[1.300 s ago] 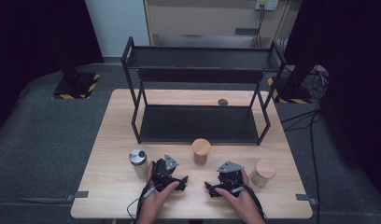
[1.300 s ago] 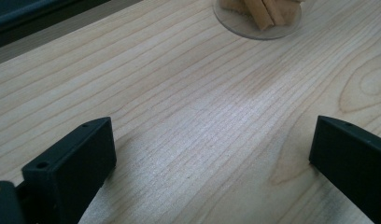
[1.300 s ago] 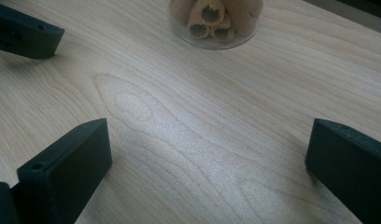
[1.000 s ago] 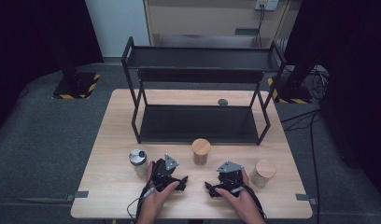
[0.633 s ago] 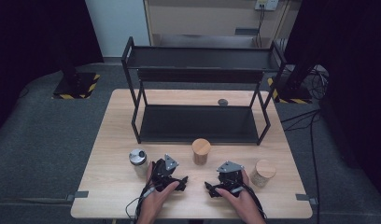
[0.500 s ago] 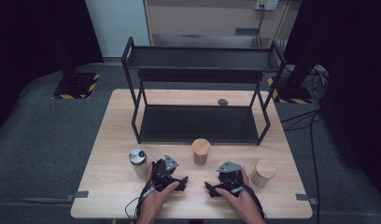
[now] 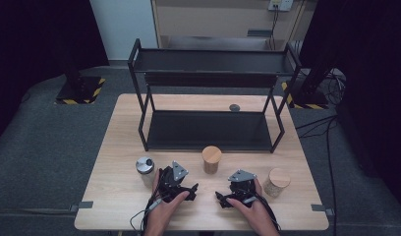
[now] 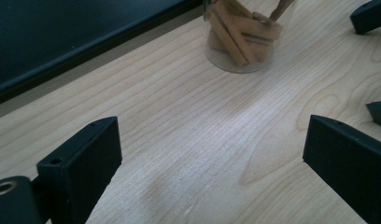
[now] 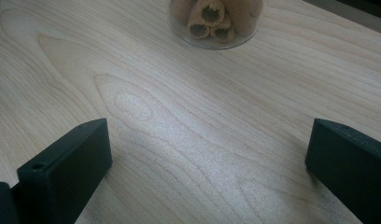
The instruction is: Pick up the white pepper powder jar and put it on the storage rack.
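Observation:
My left gripper [image 7: 190, 191] lies low over the wooden table [image 7: 120, 147] near its front edge, in a person's hand. In the left gripper view its jaws [image 8: 212, 140] stand wide apart with bare wood between them, and they have just been closing a little. A clear jar of brown sticks [image 8: 240, 37] stands ahead of it. My right gripper [image 7: 221, 200] rests beside it, its jaws [image 9: 209, 135] open over bare wood. A clear jar of brown rolls [image 9: 212, 18] stands ahead of that one.
Three jars stand on the front half of the table: a silver-lidded jar [image 7: 145, 167] at the left, a wooden-lidded jar [image 7: 211, 158] in the middle and another [image 7: 276, 181] at the right. A black two-tier rack [image 7: 208, 128] takes up the back half, with a small dark disc [image 7: 234, 107] behind it.
The left gripper has risen slightly off the table. The right hand and the jars have stayed in place.

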